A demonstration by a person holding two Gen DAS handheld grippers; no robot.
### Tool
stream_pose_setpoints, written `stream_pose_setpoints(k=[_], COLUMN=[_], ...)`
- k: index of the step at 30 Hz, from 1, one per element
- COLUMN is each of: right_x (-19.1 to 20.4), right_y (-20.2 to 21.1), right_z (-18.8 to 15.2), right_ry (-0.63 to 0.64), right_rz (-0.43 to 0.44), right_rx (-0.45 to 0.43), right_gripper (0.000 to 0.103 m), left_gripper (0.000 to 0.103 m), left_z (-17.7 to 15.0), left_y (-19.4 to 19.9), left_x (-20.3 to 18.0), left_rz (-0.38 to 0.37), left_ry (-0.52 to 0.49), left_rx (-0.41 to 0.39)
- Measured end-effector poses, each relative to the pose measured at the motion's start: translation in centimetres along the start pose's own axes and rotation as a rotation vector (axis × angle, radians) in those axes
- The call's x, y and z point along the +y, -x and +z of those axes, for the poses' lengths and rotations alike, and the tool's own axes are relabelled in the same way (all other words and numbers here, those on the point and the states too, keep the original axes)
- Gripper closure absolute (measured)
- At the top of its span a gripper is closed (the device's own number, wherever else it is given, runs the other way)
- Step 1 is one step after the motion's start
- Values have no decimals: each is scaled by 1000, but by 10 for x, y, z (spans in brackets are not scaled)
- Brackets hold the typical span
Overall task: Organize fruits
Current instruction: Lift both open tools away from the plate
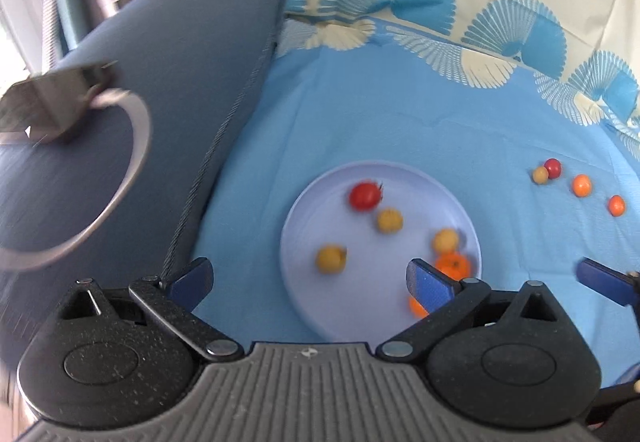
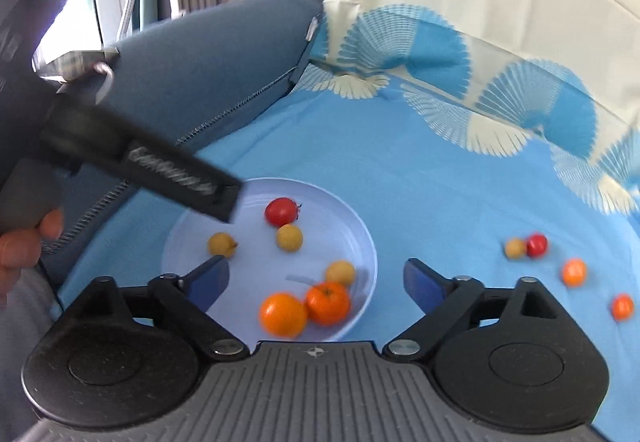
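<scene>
From the left wrist, the left tongs [image 1: 308, 278] stand wide with nothing between the blue pads, hanging above a pale lilac plate [image 1: 304, 226] that lies on a blue sheet [image 1: 400, 121] with a fan pattern. On the plate sit a red tomato [image 1: 365, 195], three yellowish fruits [image 1: 389, 220] and two orange fruits [image 1: 453, 265] near its right rim, one partly hidden by the right pad. Well to the right, off the plate, four loose fruits [image 1: 581, 185] lie on the sheet: a red and a yellow one touching, two orange ones apart. A dark blue cushion [image 1: 180, 81] borders the sheet on the left.

From the right wrist, the right tongs [image 2: 316, 280] are also spread wide and empty, above the plate's [image 2: 352, 226] near edge, just over the two orange fruits [image 2: 283, 314]. The other tool's dark body [image 2: 140, 161] crosses at left, gripped by a hand [image 2: 24, 246].
</scene>
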State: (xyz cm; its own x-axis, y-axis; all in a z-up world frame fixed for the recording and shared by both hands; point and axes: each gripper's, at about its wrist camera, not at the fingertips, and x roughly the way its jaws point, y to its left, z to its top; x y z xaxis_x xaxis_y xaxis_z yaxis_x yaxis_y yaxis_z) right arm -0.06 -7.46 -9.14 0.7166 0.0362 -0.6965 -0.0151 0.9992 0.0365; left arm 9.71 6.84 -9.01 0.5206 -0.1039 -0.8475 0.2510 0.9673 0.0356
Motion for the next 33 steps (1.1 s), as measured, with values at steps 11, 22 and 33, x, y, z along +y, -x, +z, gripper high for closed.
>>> stream_pose_setpoints(k=[11,22,33], right_x=[14,28,31], right_y=[95,162,197], right_z=[-29,-54,-63], right_ry=[-127,-109,-113], right_rz=[-74,-111,-124], right_rx=[-35,-151,-226], right_gripper=[1,1,1], left_gripper=[0,0,0], left_z=[-60,-85,-102], left_y=[76,133,166], left_x=[16,7,-5], left_rz=[57,27,25], left_ry=[12,-15,-45], left_rx=[-28,-133,-185])
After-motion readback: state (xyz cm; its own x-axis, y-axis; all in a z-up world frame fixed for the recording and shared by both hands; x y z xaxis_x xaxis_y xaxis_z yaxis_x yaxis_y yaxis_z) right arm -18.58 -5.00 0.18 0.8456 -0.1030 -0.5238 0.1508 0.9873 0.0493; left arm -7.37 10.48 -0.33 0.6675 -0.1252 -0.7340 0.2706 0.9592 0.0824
